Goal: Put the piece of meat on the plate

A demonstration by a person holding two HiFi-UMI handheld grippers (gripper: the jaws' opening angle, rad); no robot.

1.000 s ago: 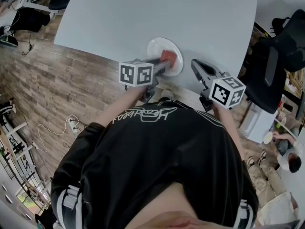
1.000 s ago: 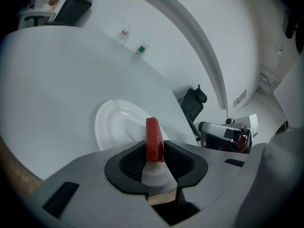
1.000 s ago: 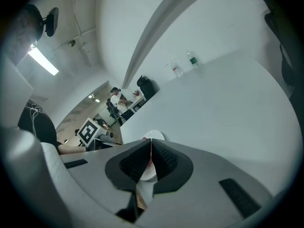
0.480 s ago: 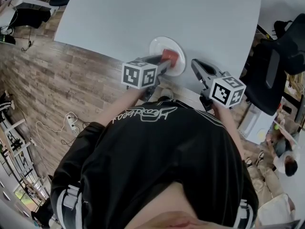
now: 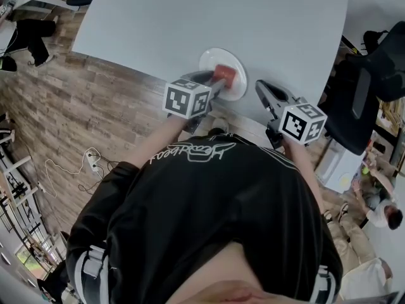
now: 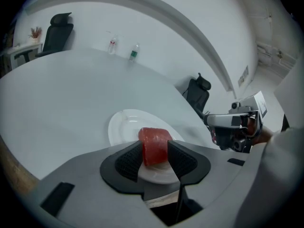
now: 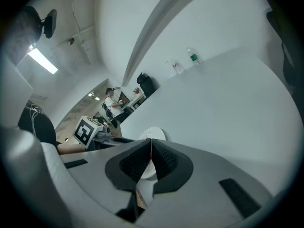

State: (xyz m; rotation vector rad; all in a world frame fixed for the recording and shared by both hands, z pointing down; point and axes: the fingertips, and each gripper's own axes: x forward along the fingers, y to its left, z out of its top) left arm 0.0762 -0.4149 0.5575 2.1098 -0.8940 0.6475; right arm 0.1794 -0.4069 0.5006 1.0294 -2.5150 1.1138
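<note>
A red block of meat (image 5: 224, 74) (image 6: 154, 136) rests on the near side of a white plate (image 5: 236, 63) (image 6: 119, 126), close to the table's front edge. My left gripper (image 5: 219, 83) (image 6: 155, 147) reaches over that rim. Its jaws have just been opening and now stand open, with the meat between the pads and resting on the plate. To the right of the plate my right gripper (image 5: 261, 86) (image 7: 150, 148) is shut and empty, its tip over the table. In the right gripper view the plate (image 7: 153, 133) shows just past the closed pads.
The plate lies on a wide pale grey table (image 5: 209, 18). Two bottles (image 6: 134, 52) stand at its far side. Black office chairs stand by it (image 6: 197, 91) (image 5: 373, 75). Wood floor with cables (image 5: 69, 170) lies on the left, and a person (image 5: 380, 214) is at the lower right.
The left gripper's marker cube has rolled and shifted slightly right. The meat stays on the plate. The right gripper has kept still.
</note>
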